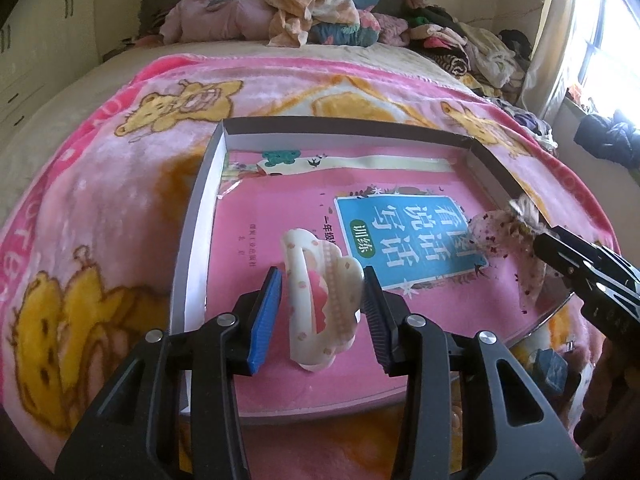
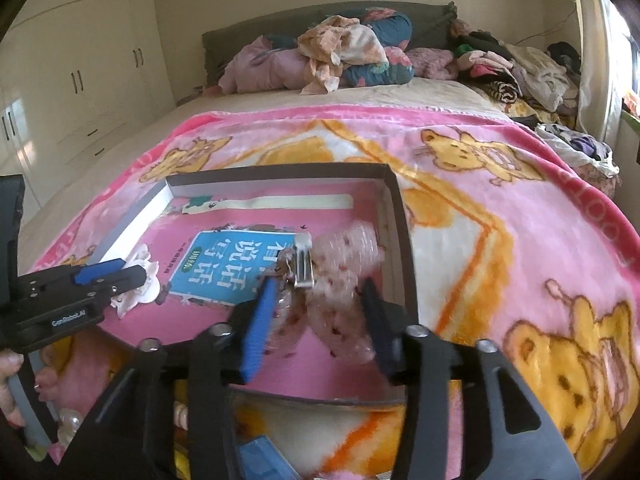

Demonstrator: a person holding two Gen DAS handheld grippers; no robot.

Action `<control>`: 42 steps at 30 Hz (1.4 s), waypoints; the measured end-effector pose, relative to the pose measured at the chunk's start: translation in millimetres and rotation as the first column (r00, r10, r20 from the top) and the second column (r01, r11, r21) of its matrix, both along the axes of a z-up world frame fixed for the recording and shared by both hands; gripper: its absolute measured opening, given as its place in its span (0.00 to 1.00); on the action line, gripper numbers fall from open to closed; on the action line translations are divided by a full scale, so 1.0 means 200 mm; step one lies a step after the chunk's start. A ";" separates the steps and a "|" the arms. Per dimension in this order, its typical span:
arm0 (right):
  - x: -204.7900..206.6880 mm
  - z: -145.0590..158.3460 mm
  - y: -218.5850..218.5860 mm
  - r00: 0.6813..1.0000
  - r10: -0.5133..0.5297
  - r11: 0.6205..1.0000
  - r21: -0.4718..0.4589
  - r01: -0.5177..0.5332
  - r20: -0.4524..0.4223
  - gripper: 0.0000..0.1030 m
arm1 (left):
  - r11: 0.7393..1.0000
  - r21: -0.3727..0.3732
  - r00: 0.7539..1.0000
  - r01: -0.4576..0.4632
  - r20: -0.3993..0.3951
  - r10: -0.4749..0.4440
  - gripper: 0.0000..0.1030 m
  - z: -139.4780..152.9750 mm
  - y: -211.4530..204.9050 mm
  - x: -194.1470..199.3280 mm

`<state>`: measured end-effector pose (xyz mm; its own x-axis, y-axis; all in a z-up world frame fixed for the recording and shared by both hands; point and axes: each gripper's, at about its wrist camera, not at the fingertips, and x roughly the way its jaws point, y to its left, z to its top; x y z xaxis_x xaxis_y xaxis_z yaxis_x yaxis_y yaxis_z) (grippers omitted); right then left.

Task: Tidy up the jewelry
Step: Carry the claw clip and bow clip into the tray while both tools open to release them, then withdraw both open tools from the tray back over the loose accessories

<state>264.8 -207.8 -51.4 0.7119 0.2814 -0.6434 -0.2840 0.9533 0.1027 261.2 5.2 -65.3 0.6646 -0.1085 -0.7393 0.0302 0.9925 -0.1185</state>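
Note:
A shallow grey box (image 1: 192, 224) lies on the pink bear blanket, with a pink book (image 1: 280, 216) lying flat in it. My left gripper (image 1: 320, 304) is shut on a white and pink bow hair clip (image 1: 320, 300), holding it over the book at the box's near left. It also shows in the right wrist view (image 2: 140, 280). My right gripper (image 2: 320, 320) is shut on a sheer pink bow hair clip (image 2: 336, 280) with a metal clasp, over the box's right side. This clip shows in the left wrist view (image 1: 508, 240) too.
The box (image 2: 400, 216) sits mid-bed on the pink blanket (image 2: 500, 240). Piled clothes and pillows (image 1: 320, 12) fill the head of the bed. A blue case (image 2: 260, 460) and pearl beads (image 2: 72, 420) lie near the front edge. A window (image 1: 612, 48) is at right.

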 end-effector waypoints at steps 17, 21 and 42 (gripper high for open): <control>-0.27 0.13 -0.05 0.982 -0.047 0.997 -0.059 0.059 0.184 0.89 | 1.000 0.002 0.994 0.004 0.111 -0.004 0.54 0.11 -0.04 -0.15; -0.35 0.17 -0.07 0.973 -0.052 0.996 -0.054 0.066 0.226 0.92 | 1.000 -0.006 0.990 0.005 0.138 -0.004 0.58 0.15 -0.05 -0.21; -0.69 0.26 -0.15 0.963 -0.082 0.996 -0.008 0.087 0.258 0.93 | 0.999 -0.032 0.976 0.030 0.218 -0.023 0.84 0.25 -0.08 -0.50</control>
